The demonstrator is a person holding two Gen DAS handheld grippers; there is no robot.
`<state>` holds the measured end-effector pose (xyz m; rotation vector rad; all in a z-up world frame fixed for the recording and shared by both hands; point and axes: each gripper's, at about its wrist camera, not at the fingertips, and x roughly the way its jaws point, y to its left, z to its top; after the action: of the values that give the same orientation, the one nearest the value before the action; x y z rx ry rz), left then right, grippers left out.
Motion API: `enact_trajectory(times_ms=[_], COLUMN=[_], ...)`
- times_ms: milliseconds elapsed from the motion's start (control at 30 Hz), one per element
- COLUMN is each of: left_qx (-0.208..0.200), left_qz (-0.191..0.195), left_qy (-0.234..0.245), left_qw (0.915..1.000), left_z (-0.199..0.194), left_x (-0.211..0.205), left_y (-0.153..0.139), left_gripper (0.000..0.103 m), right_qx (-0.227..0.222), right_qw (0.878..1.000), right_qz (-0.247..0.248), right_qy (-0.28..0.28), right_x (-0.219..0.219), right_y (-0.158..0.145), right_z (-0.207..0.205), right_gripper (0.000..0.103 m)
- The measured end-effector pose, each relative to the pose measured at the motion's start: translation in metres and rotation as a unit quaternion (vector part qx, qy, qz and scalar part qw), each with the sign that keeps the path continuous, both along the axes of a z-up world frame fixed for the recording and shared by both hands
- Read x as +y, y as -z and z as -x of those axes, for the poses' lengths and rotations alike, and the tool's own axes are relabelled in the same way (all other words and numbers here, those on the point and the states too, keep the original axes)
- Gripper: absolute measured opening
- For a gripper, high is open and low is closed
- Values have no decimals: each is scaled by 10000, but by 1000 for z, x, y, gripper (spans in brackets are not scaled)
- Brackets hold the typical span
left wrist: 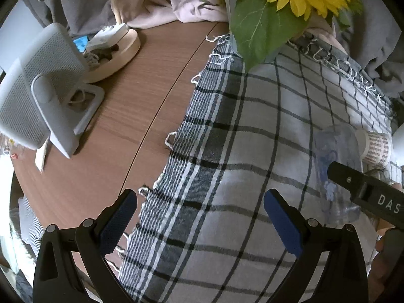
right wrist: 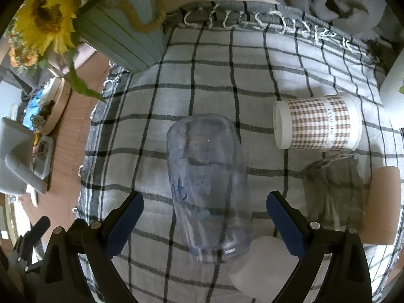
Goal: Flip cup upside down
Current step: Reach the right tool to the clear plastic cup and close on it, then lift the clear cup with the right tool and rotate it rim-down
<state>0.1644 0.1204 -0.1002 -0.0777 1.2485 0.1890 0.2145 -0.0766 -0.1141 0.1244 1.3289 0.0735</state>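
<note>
Right, your right tongs (right wrist: 204, 209) are spread wide, and the clear cup (right wrist: 207, 184) sits between the two blue pads (right wrist: 285, 224) with a gap on either side, so nothing is gripped. It stands upside down on the checked cloth (right wrist: 227, 63): its closed base faces up at you, its open rim is down on the cloth close to the tongs. Blue scribble shows on its wall on the left-finger side.

Beyond your right finger, further out, a gingham-patterned paper cup (right wrist: 315, 123) lies on its side, mouth pointing back toward the clear cup. Just outside that finger there's a dark smoky glass (right wrist: 333, 192), and past it a tan cup (right wrist: 383, 204). Far ahead to the left, the sunflower vase (right wrist: 118, 32) stands on the cloth's corner.

Your left tongs (left wrist: 200, 214) are wide open too, holding nothing, hovering over the cloth's fringed edge. Off to their left lies the bare wooden surface (left wrist: 121, 116) with a grey stand (left wrist: 48, 93) and a round wooden tray (left wrist: 126, 48). To their right you catch the clear cup, partly behind your other tool.
</note>
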Motion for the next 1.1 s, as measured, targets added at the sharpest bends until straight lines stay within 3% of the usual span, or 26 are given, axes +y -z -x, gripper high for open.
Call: enact_trajectory(times_ms=[467, 567, 633, 833, 1100], left_qx=[144, 155, 159, 41, -176], left_qz=[-202, -290, -316, -353, -355], left_qy=[81, 112, 143, 155, 203], left_qw=[9997, 9994, 9993, 9993, 9990], left_z=[-23, -24, -23, -20, -8], left_x=[1, -1, -3, -8, -15], left_y=[23, 24, 25, 13, -13], left_gripper=[102, 102, 102, 102, 102], right_qx=[543, 607, 569, 367, -59], right_qw=[9985, 9981, 9983, 9993, 9999], right_qz=[81, 121, 121, 87, -109], right_qy=[68, 78, 83, 61, 34], right_x=[10, 10, 9, 9, 7], right_y=[43, 49, 51, 42, 8], right_z=[-24, -27, -31, -32, -9], right_gripper=[86, 74, 73, 72, 71])
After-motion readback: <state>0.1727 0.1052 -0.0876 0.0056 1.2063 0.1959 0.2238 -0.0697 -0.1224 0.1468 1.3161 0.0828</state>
